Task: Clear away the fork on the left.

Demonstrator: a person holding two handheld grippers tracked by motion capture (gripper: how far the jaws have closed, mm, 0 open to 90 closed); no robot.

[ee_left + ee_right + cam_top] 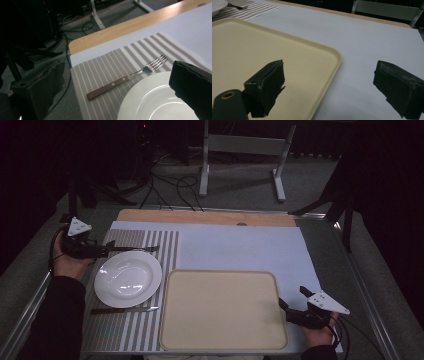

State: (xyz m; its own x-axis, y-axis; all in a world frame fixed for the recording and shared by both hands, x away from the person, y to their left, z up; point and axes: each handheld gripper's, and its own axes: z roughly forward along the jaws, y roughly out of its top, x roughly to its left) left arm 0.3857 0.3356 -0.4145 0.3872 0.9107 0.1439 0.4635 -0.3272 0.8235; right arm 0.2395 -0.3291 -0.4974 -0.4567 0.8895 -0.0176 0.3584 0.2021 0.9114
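Handling is judged for two items: the fork ahead of the left tool, and the tray at the right tool.

Left tool: the jaws stand wide apart, and nothing is held. The fork lies flat on the striped placemat between the jaws, touching or just beside the far rim of the white plate; which of the two cannot be told. The fork is judged light and stiff. Its metal neck and tines are probably slippery, so the wooden handle is the preferred grip point, taken across its width near the rivets. Since it lies flat, little clearance is expected beneath it.

Right tool: the jaws stand apart, one above the tray's near corner, the other over the bare tabletop beside it. The tray is judged rigid, light and smooth. Its raised rim is the only edge to grasp; a one-corner grip is likely to let it tilt.

A knife lies on the placemat on the near side of the plate.
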